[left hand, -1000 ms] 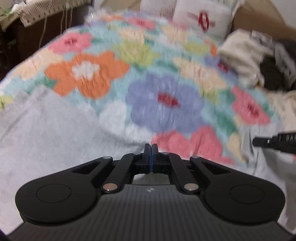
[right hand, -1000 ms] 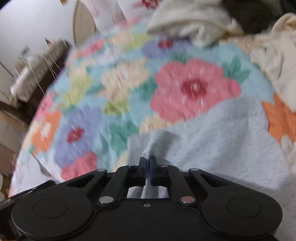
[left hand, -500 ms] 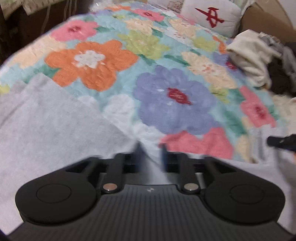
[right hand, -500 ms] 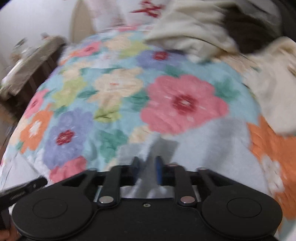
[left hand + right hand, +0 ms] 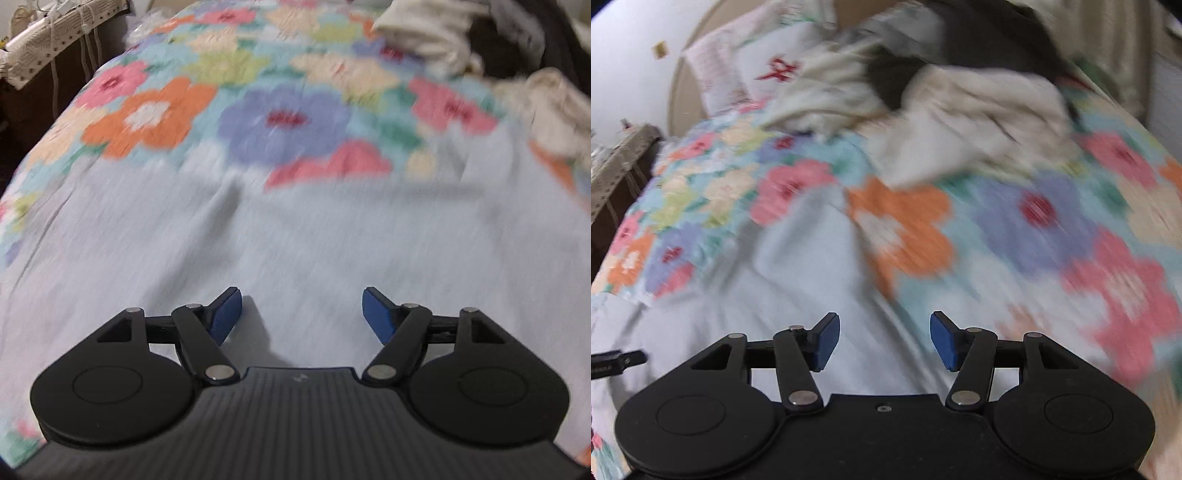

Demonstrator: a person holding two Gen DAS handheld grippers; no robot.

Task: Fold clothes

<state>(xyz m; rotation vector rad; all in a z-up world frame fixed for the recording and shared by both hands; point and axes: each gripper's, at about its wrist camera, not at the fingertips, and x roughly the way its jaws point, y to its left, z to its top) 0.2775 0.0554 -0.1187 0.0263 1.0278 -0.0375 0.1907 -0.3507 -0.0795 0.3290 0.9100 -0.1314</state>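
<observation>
While both grippers gape, the grey garment (image 5: 295,240) lies beneath.

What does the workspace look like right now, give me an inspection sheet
Surface: floral quilt on a bed.
Job's things: grey garment spread flat, slightly creased.
Clutter: heap of cream and dark clothes behind; pillow.
Grippers: left gripper open, empty, over the garment; right gripper open, empty.
Cables: cords hanging at the side stand, unclear.
Surroundings: side stand, white wall.
</observation>
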